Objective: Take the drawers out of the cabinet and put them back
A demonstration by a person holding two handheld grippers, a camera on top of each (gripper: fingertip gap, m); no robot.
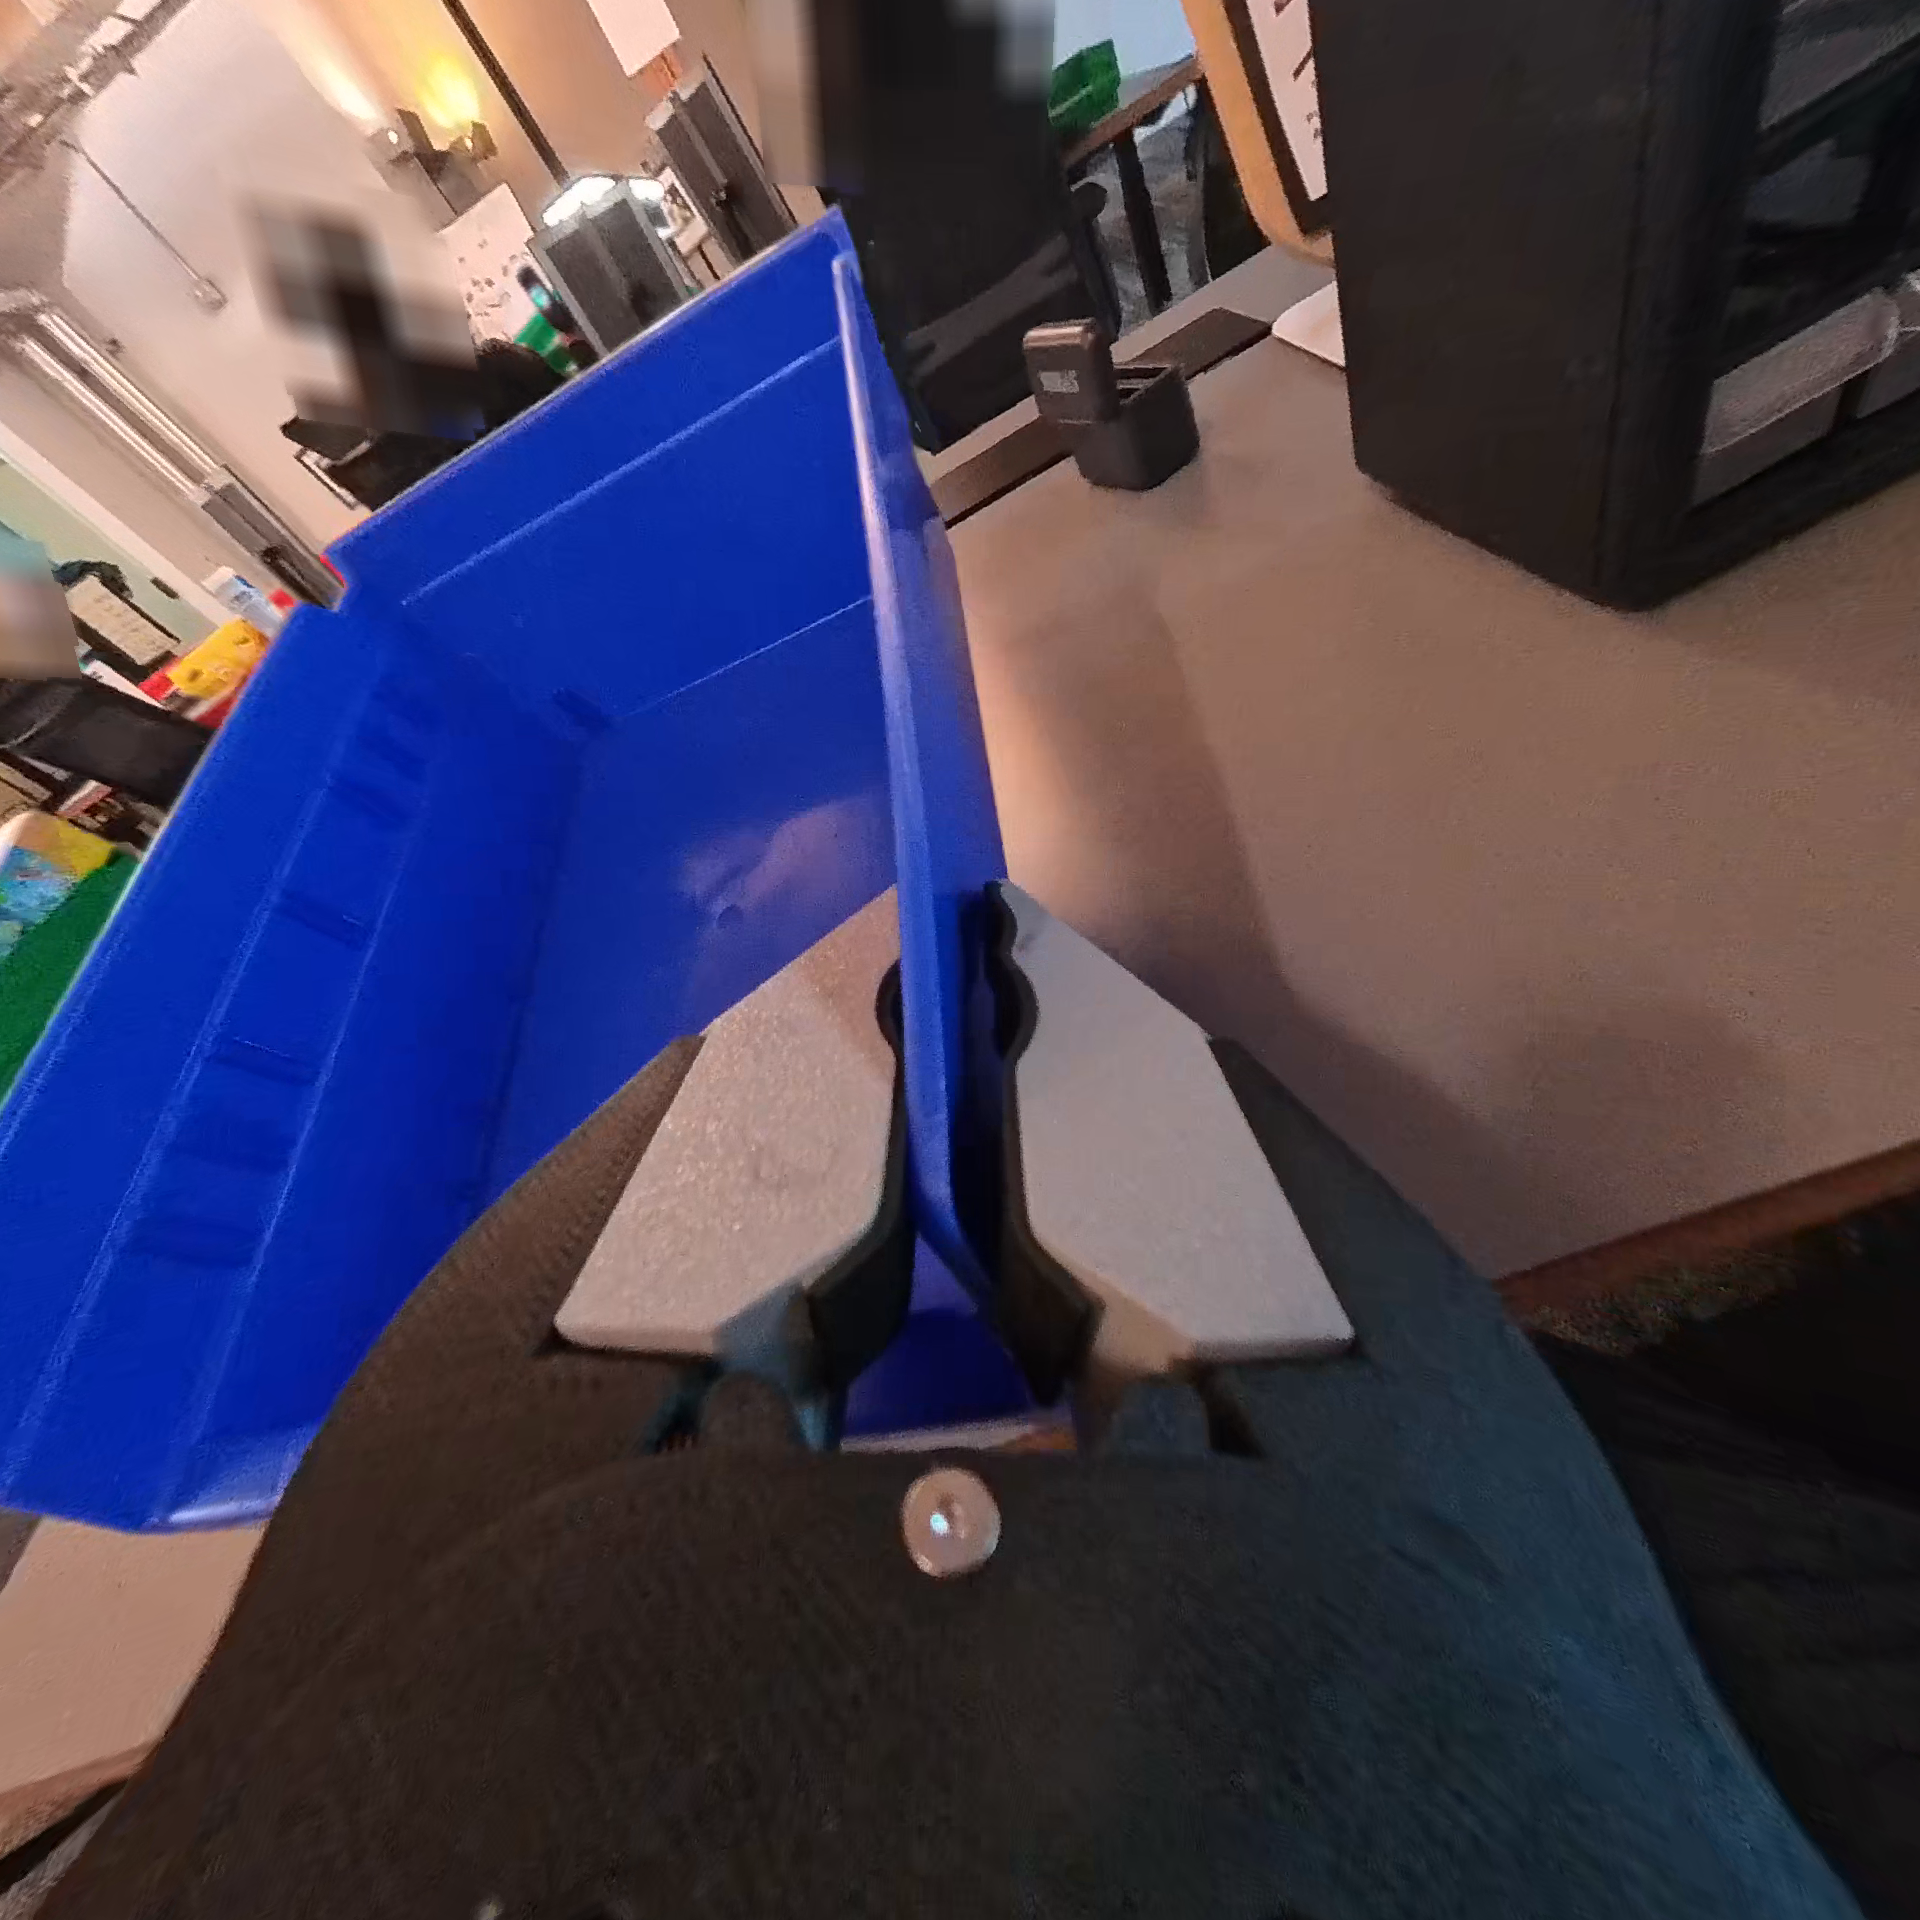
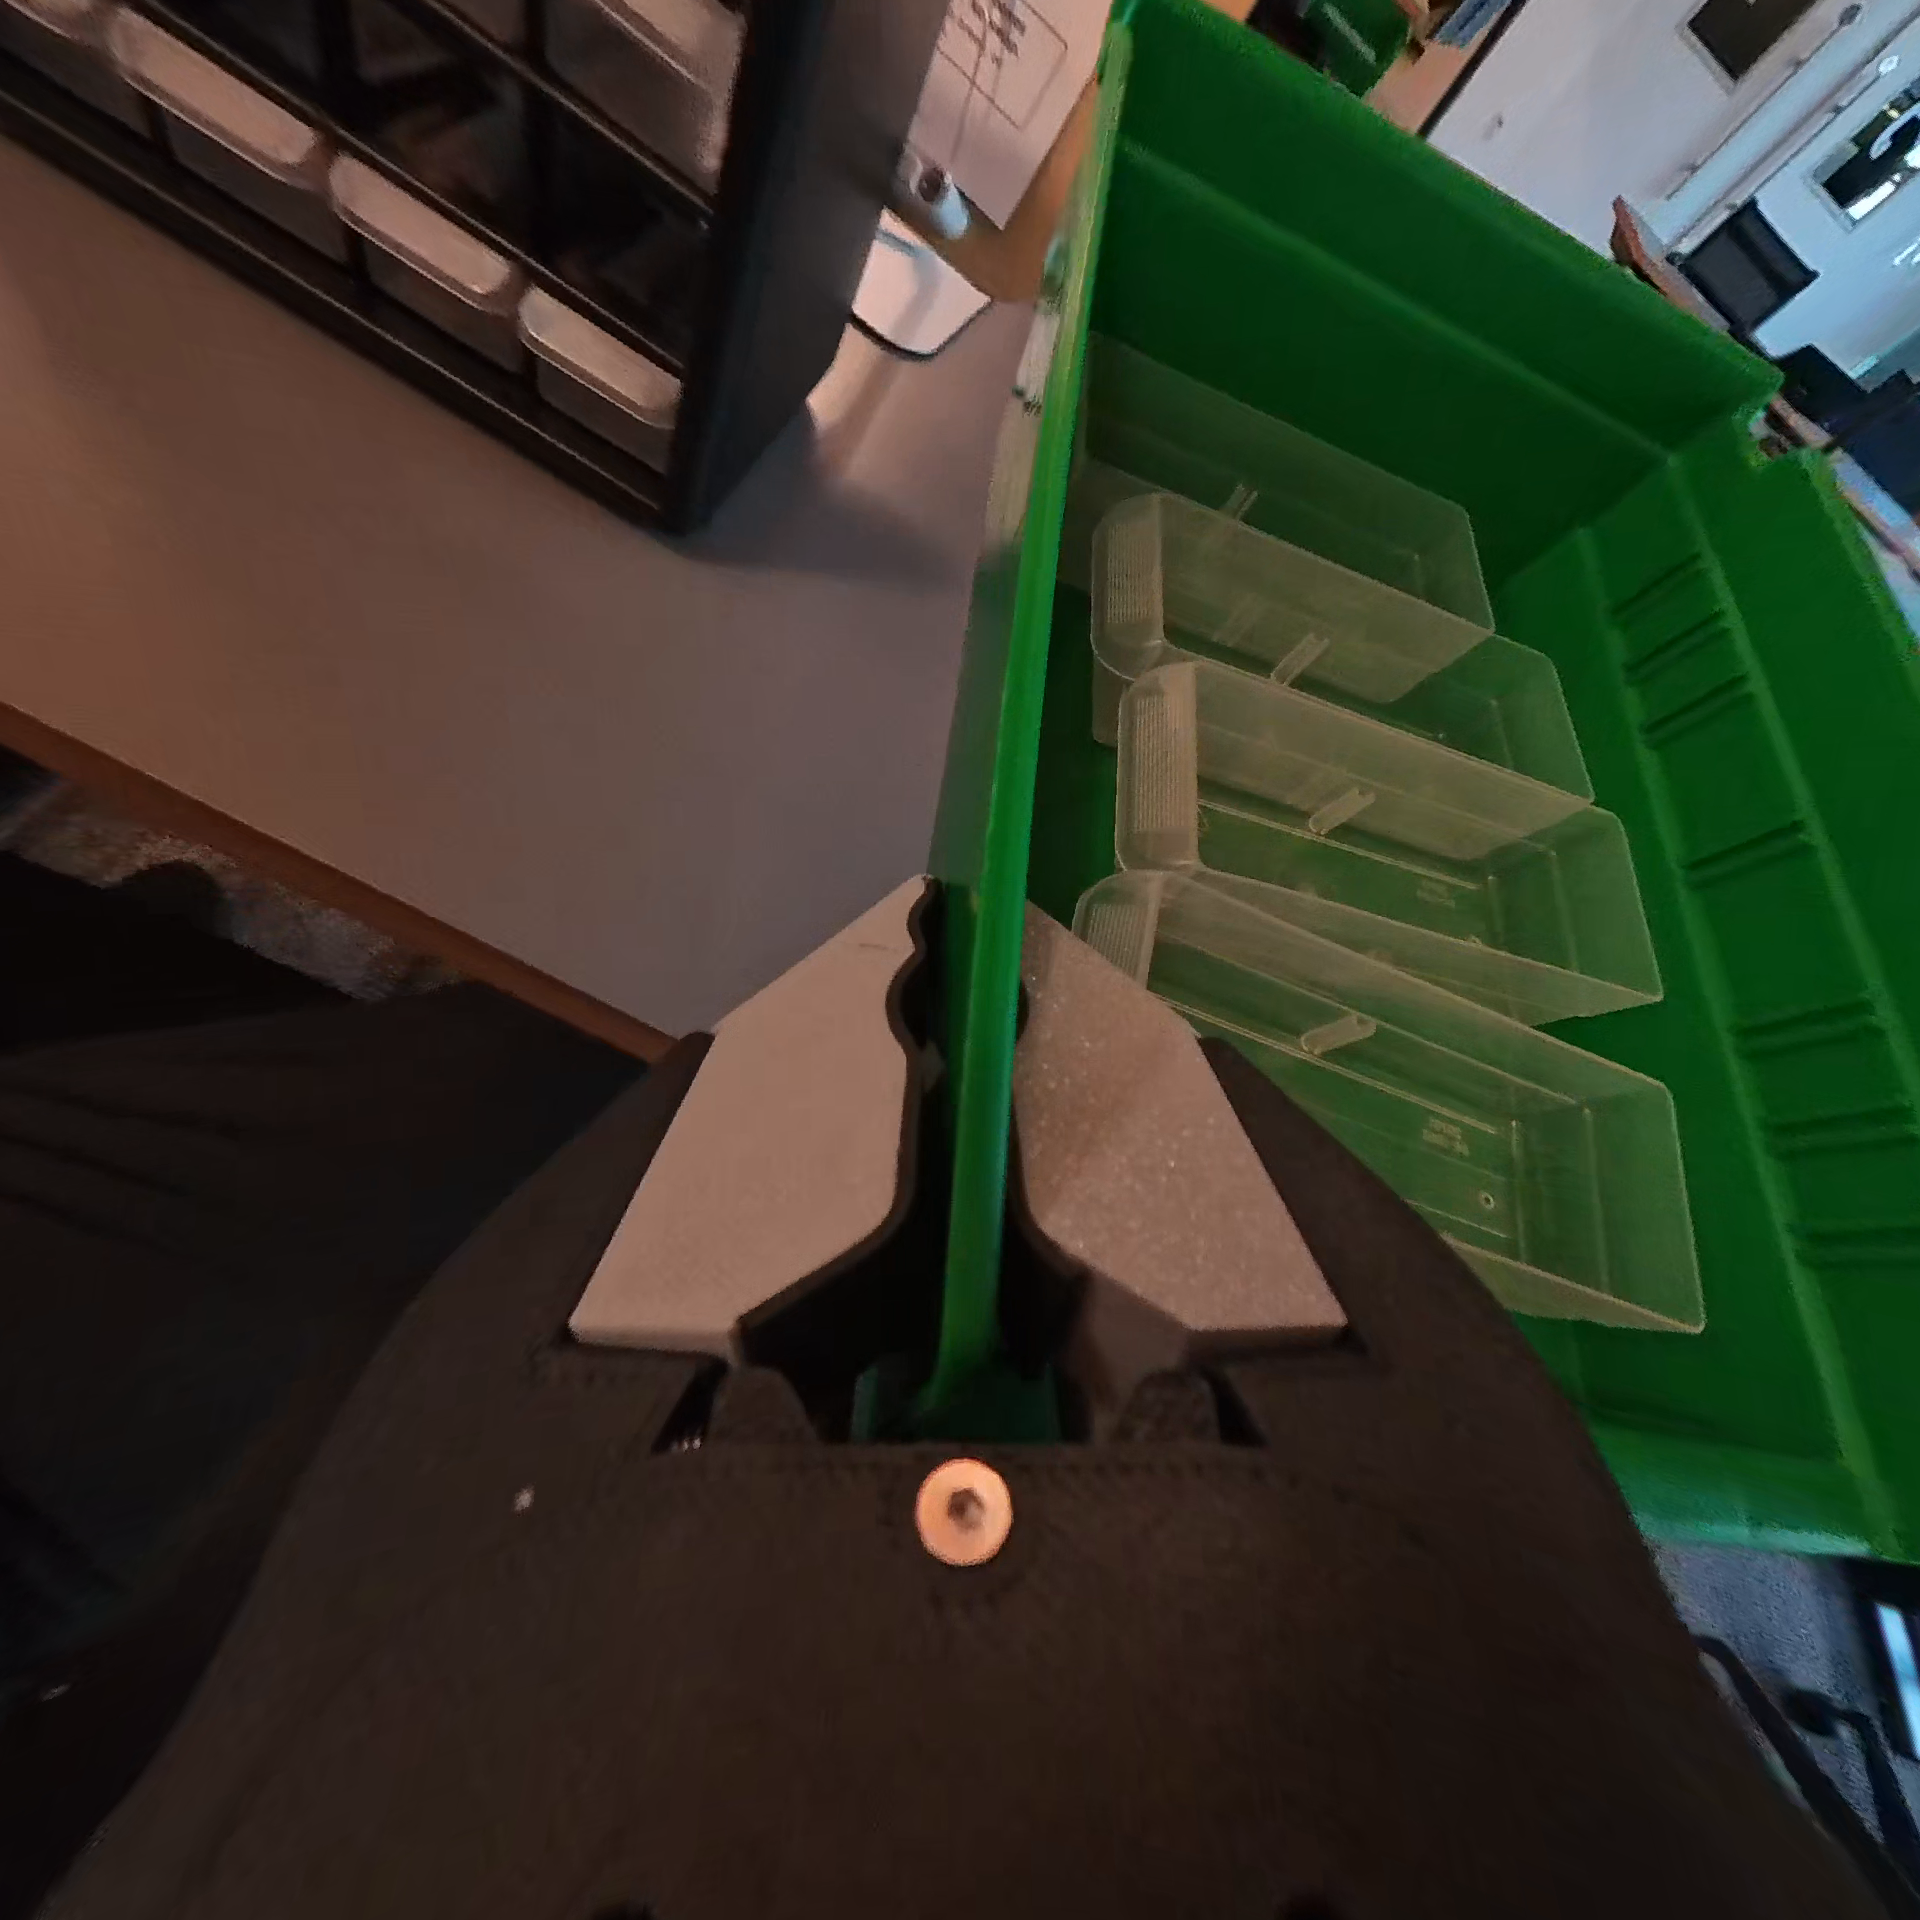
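Note:
My left gripper (image 1: 948, 956) is shut on the right wall of an empty blue bin (image 1: 540, 831), which is tilted and lifted at the table's left. My right gripper (image 2: 971, 966) is shut on the left wall of a green bin (image 2: 1558, 499) that holds several clear plastic drawers (image 2: 1382, 862) lying in a row. The black drawer cabinet (image 2: 727, 312) stands on the table to the left of the green bin, with clear drawers (image 2: 416, 249) in its lower slots. The cabinet also shows in the left wrist view (image 1: 1538, 291), at the far right.
A grey tabletop (image 1: 1403, 831) with a brown front edge (image 2: 312, 873) runs between the bins. A small black holder with a dark device (image 1: 1122, 416) stands behind it. A white stand base (image 2: 914, 291) sits beside the cabinet. Room clutter lies behind.

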